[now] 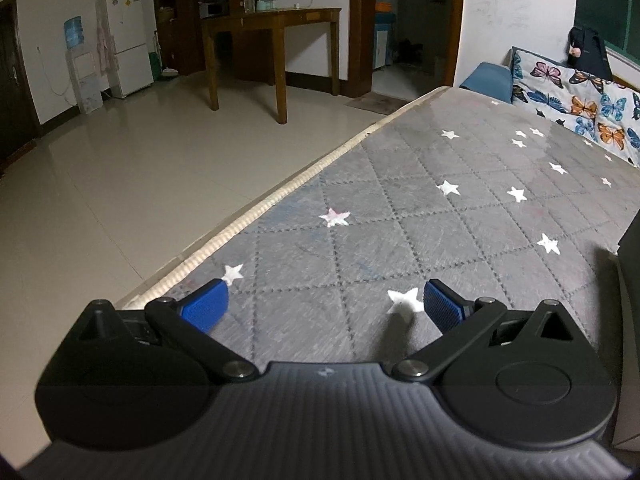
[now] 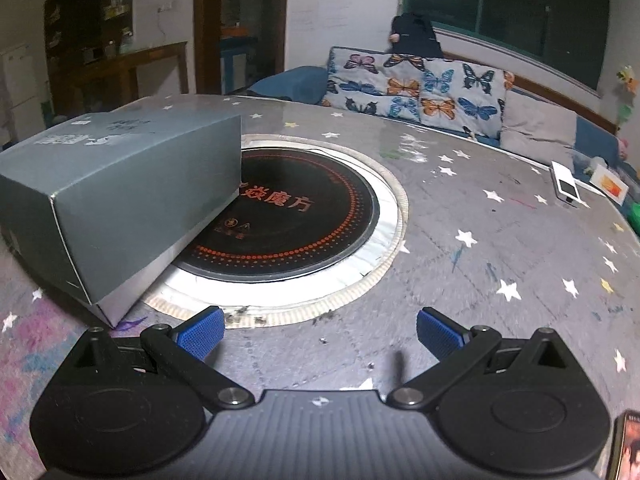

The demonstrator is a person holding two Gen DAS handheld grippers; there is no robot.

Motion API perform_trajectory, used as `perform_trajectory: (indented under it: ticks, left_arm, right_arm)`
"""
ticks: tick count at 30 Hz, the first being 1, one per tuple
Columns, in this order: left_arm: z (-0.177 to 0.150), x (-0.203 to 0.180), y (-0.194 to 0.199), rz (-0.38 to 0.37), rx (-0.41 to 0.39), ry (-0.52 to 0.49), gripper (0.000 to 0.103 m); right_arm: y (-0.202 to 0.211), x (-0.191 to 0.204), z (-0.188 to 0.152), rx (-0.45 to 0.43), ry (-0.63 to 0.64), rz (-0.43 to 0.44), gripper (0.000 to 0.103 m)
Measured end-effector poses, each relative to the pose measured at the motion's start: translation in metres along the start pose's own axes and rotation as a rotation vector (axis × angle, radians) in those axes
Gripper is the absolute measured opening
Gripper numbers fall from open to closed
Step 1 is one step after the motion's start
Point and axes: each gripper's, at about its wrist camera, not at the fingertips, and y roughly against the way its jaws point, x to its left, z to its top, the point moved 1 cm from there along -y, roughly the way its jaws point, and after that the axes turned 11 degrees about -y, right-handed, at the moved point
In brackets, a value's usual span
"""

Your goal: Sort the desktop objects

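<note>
A grey rectangular box [image 2: 116,196] lies on the star-patterned table cover [image 2: 500,248], partly over the round black cooktop [image 2: 304,224] set in the table. My right gripper [image 2: 320,334] is open and empty, low over the table just in front of the cooktop, with the box to its front left. A small white device [image 2: 566,186] and a white card [image 2: 608,188] lie at the far right edge. My left gripper [image 1: 326,304] is open and empty over the grey cover [image 1: 460,216] near the table's left edge. A dark box side [image 1: 630,280] shows at the right of the left wrist view.
A sofa with butterfly cushions [image 2: 420,88] stands behind the table. The table's pale left edge [image 1: 256,216] drops to a tiled floor [image 1: 120,184]. A wooden desk [image 1: 272,32] and a white fridge [image 1: 128,40] stand across the room. A dark object [image 2: 628,448] sits at the bottom right corner.
</note>
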Motion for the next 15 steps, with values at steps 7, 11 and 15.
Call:
perform_trajectory:
  ticks: [7, 11, 15]
  left_arm:
    - [0.0, -0.004, -0.009, 0.017, 0.0, -0.004, 0.103]
    - [0.0, -0.006, -0.014, 0.024, -0.003, -0.002, 0.103]
    - [0.0, -0.007, -0.02, 0.03, -0.005, 0.0, 0.103]
  right_arm:
    - [-0.009, -0.012, -0.003, 0.0, 0.013, -0.012, 0.103]
    - [-0.011, -0.017, -0.005, -0.009, -0.005, -0.031, 0.103]
    - [-0.011, -0.023, -0.003, -0.021, -0.048, -0.067, 0.103]
